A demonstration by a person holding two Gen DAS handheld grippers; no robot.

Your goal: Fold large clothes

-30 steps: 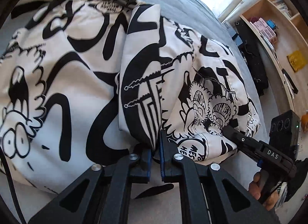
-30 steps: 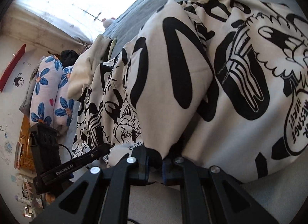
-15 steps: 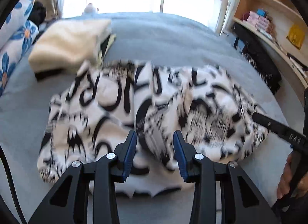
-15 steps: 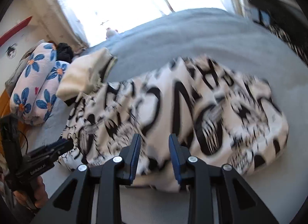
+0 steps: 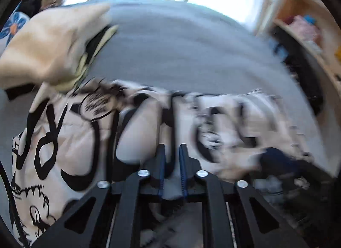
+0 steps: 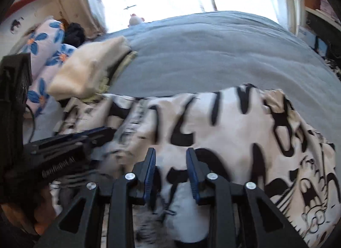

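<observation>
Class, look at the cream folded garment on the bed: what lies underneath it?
Under the cream folded garment, a dark layer and a pale yellow-green edge peek out, resting on the grey bedcover. What those layers are stays covered.

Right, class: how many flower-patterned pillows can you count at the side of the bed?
2: one floral pillow lies farther back beside a dark bundle, the other nearer, beside the cream folded cloth. More may be hidden behind the left gripper.
</observation>
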